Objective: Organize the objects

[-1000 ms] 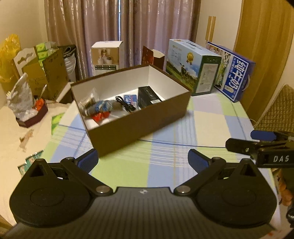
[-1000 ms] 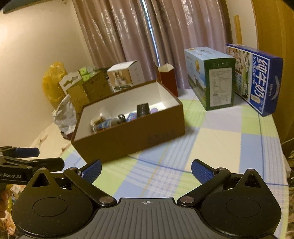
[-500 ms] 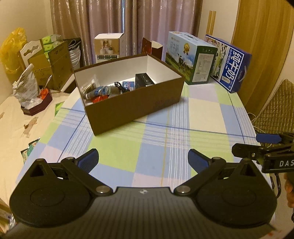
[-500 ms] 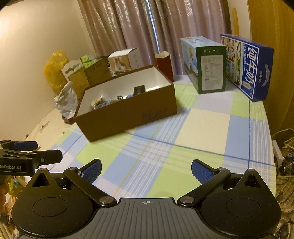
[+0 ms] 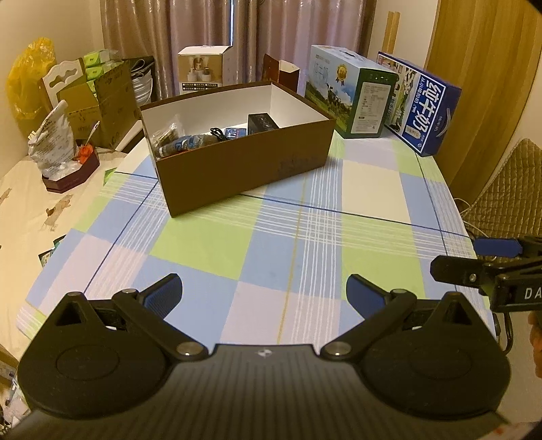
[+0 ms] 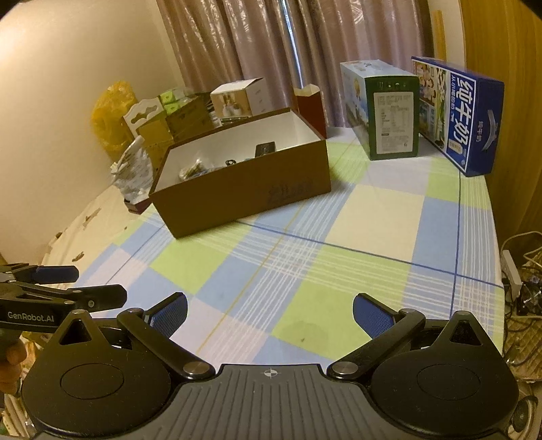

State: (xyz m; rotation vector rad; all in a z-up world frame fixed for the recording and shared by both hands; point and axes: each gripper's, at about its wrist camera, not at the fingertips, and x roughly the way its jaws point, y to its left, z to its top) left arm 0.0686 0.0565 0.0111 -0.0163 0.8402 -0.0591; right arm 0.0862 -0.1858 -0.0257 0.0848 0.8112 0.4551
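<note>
Both handheld tools match — the left gripper and right gripper have matte black ribbed bodies, round black discs either side, silver pivot screws and blue ridged pads. White lettering "GenRobot.AI" marks the left one's side — "DA" shows on the right's.

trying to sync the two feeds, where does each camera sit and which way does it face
Left wrist: sits on the left tongs, facing forward over the checked tablecloth to the brown box; its open blue pads show, with the right tongs at the right edge.
Right wrist: sits on the right tongs, facing the brown box from further right; its open pads show, with the left tongs at the left edge.
Shared: the box, the tablecloth, the blue milk carton and the curtains.
</note>
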